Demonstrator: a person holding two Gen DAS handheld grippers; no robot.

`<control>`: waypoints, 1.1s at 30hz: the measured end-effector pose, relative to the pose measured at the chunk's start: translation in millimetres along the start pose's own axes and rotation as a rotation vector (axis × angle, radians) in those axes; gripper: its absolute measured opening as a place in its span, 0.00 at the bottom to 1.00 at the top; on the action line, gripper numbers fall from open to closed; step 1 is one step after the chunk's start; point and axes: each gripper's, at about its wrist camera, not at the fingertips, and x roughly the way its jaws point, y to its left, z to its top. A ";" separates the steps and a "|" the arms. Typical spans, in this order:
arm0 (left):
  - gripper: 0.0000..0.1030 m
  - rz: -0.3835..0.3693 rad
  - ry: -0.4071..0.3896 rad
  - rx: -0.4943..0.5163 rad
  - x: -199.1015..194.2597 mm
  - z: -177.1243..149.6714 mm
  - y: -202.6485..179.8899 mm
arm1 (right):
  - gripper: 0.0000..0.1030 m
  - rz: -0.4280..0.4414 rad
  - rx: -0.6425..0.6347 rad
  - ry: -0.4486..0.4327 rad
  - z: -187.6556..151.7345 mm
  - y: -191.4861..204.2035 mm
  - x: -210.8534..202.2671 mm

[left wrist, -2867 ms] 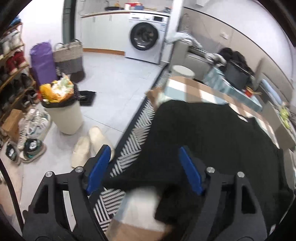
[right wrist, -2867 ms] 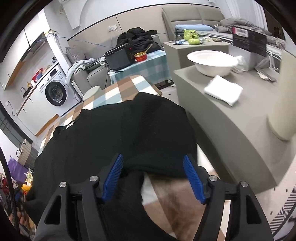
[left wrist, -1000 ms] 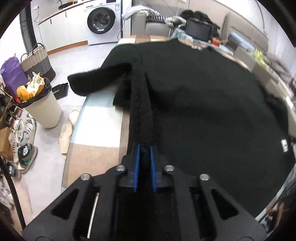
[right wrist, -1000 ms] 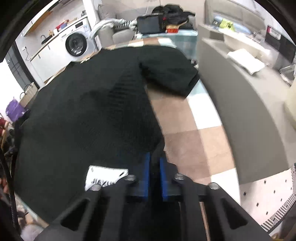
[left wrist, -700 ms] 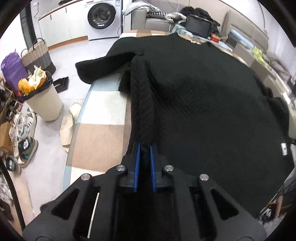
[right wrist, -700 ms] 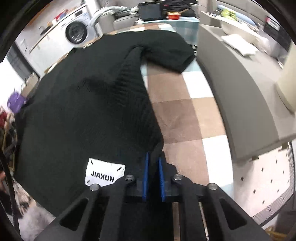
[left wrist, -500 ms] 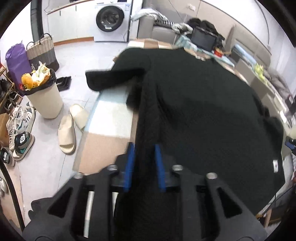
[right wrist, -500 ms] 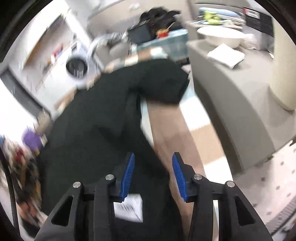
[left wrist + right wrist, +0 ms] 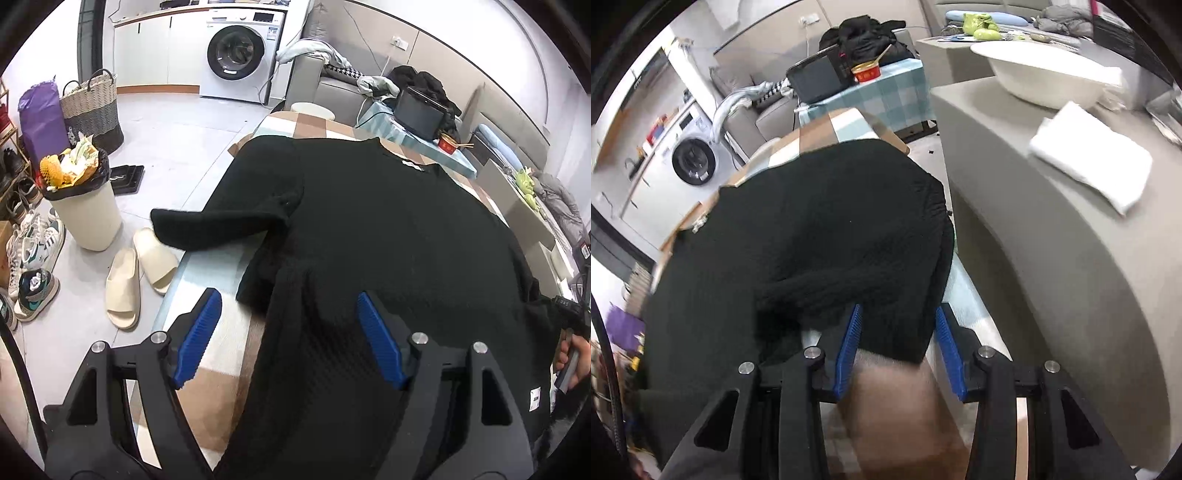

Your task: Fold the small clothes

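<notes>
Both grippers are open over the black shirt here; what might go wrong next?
The black knit shirt has one short sleeve hanging past the checked table edge, so it may drag the fabric off. The open left gripper straddles a bunched ridge and the open right gripper a rumpled sleeve, so either may pinch extra layers.

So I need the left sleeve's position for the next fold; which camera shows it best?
The left wrist view: the sleeve lies spread past the table edge. The right wrist view shows only the black shirt body.

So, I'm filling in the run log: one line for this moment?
stage: shirt spread | black shirt: flat on checked table | left gripper: open | right gripper: open
</notes>
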 end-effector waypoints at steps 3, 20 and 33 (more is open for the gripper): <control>0.72 0.000 0.009 0.008 9.4 5.8 -4.7 | 0.07 -0.006 -0.033 -0.001 1.7 4.0 5.7; 0.72 -0.040 0.005 0.017 34.7 20.4 -7.8 | 0.06 0.416 -0.348 -0.109 24.2 200.5 -26.9; 0.72 0.048 0.014 -0.198 54.1 30.1 58.0 | 0.40 0.278 -0.282 0.125 -3.3 194.1 49.5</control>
